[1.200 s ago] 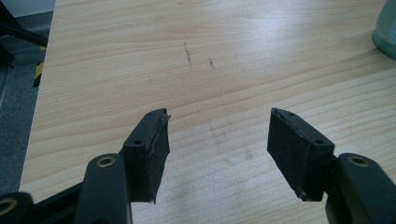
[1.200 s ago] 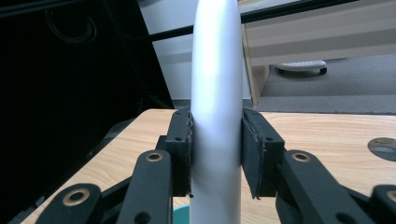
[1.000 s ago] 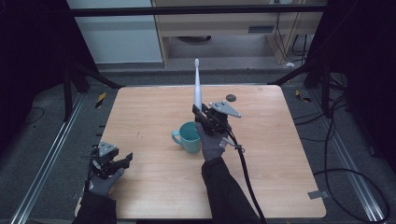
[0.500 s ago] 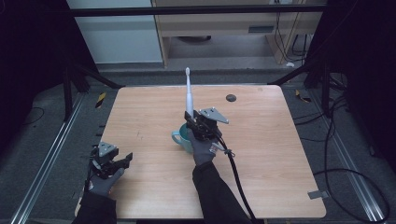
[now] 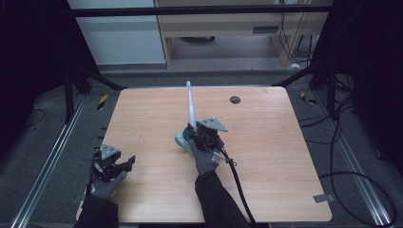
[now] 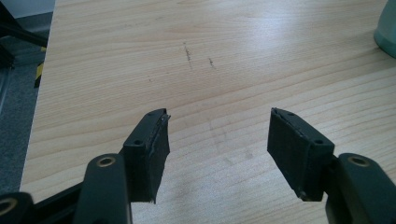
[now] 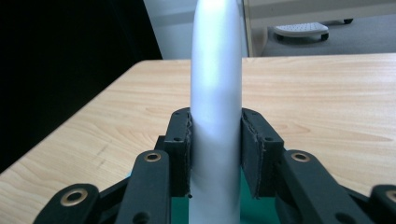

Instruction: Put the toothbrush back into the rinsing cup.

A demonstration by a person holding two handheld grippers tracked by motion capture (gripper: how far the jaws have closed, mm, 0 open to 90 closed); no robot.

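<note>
Right gripper (image 5: 192, 127) clamps the white toothbrush (image 5: 190, 102) above the teal cup (image 5: 180, 140); left gripper (image 6: 217, 135) gapes wide, empty

Pale wood-grain table (image 6: 233, 46) (faintly scuffed), smooth matt white plastic handle (image 7: 216, 93), glossy teal cup (image 5: 181, 140).

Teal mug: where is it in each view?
High view: teal mug just left of the right gripper, mid-table.
Left gripper view: a pale teal curved edge at the top right corner.
Right gripper view: a teal sliver under the jaws gripping the white toothbrush.
Shared landmark: the wooden table.
</note>
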